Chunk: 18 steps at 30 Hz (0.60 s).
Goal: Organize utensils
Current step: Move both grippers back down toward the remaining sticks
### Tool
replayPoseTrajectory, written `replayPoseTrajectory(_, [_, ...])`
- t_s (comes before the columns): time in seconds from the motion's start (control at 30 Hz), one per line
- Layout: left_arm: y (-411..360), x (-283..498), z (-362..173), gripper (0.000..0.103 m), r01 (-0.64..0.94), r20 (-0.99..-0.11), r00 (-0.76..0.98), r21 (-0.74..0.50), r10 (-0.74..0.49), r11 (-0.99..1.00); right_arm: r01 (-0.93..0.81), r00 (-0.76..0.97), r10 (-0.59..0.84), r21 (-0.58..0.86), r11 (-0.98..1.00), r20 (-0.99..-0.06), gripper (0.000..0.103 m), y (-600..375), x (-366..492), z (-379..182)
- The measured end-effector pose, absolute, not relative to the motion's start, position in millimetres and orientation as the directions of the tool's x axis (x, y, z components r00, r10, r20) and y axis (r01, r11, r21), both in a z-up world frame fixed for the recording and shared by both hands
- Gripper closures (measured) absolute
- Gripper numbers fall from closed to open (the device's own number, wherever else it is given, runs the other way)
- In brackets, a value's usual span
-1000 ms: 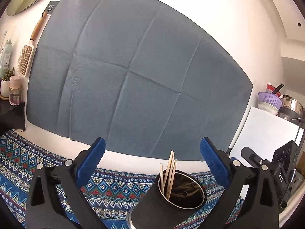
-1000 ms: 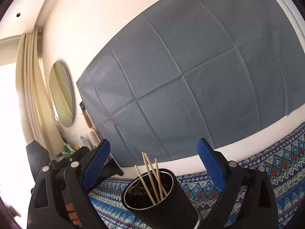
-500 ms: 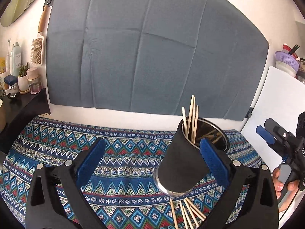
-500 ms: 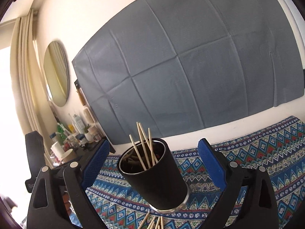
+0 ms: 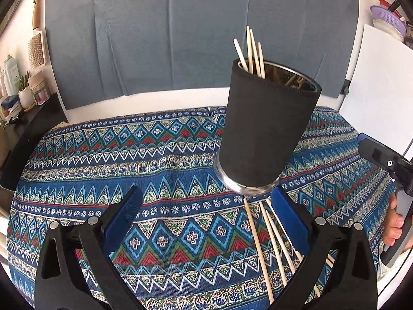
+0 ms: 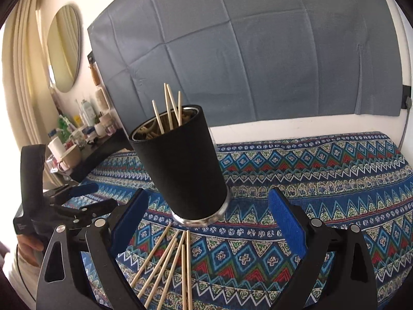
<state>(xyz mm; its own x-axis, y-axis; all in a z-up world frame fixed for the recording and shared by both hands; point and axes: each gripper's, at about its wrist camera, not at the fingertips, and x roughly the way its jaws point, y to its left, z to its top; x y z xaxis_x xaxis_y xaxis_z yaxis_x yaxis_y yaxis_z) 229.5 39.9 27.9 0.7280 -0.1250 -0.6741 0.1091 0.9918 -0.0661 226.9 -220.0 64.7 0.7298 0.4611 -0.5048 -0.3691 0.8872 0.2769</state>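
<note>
A black-sleeved metal cup [image 5: 265, 129] [image 6: 185, 165] stands upright on the patterned cloth with several wooden sticks [image 5: 251, 51] [image 6: 169, 108] poking out of it. More loose sticks [image 5: 271, 240] [image 6: 170, 261] lie on the cloth in front of the cup. My left gripper [image 5: 206, 222] is open, its blue pads wide apart, with the cup just beyond and right of centre. My right gripper [image 6: 209, 222] is open too, the cup just past its left pad and the loose sticks between its fingers. Neither holds anything.
The blue patterned cloth [image 5: 129, 155] covers the table. A dark shelf [image 6: 103, 152] with bottles and jars runs along the left wall. A white board [image 5: 382, 82] leans at the right. A grey cloth [image 5: 180, 31] hangs on the back wall.
Both grippers have tilted down and drawn back from the cup. The table and the loose sticks have come into view, and the cup now sits farther ahead.
</note>
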Motion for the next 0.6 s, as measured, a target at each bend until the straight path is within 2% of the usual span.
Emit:
replayPoseTrajectory(0.2, [25,228,0,0.006,0.133,-0.747,0.656,-0.025,-0.107,0.991,-0.289,0.672,0.376,0.241,0.926,-0.638,0.013,-221,232,37])
replayPoseTrajectory(0.37, [19,227,-16,0.006,0.161,-0.795,0.597,-0.012,-0.107,0.987,-0.305,0.549,0.309,0.159,0.939,-0.776,0.013,-210,235,8])
replayPoseTrajectory(0.6, [14,232,-35,0.006,0.157,-0.847,0.526,0.006,-0.079,0.988,-0.378,0.425,0.270,0.102,0.920,-0.864,0.013,-192,232,-24])
